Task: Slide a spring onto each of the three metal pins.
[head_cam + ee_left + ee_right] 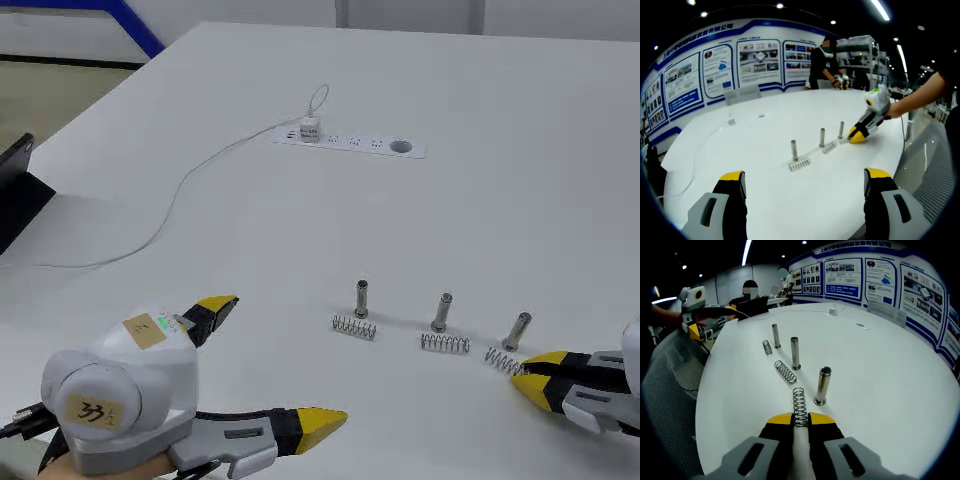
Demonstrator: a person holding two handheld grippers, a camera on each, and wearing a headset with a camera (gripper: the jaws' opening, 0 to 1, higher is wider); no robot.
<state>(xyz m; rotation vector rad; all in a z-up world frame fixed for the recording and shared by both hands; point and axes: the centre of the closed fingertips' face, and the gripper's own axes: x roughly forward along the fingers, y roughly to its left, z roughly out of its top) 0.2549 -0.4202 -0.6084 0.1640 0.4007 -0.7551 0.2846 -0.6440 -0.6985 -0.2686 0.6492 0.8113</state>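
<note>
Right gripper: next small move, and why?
Probably lift the nearest spring clear of the table and tip it upright over the pin beside it. The right gripper looks shut on its near end, it lies flat, and all three pins stand bare.

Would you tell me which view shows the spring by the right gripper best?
The right gripper view: the spring lies close, its end pinched in the right gripper. The head and left gripper views show it small.
</note>
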